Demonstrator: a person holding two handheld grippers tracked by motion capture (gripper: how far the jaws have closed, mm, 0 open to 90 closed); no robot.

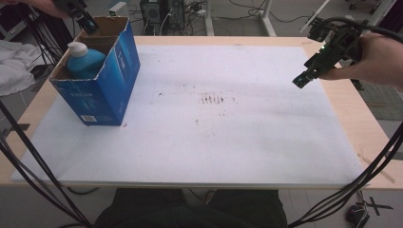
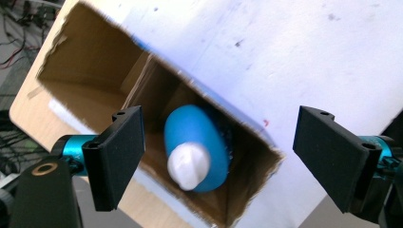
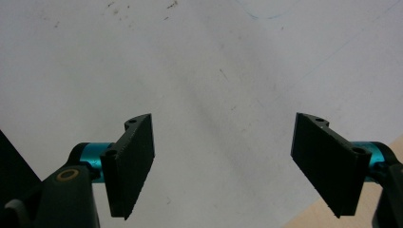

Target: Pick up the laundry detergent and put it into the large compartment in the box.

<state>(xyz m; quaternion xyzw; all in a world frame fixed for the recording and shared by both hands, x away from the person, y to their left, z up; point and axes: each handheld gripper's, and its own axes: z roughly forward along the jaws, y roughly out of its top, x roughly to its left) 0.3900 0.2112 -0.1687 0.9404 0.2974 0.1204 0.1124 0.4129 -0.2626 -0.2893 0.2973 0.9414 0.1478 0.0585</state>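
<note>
At the far left of the table stands an open blue cardboard box, and inside it a blue bottle with a white cap sits upright, its long axis vertical, cap toward the box's open top. The left hand-held gripper hangs over the far rim of the box with its jaws spread wide and nothing between them. In the left gripper view the bottle lies straight below and between the 2 jaws, cap end nearest. The left hand is plainly the nearer 1; a straight drop along the bottle's axis looks like the way in. Well apart, at the far right, the right hand-held gripper hovers above bare white table, jaws also wide open and empty.
</note>
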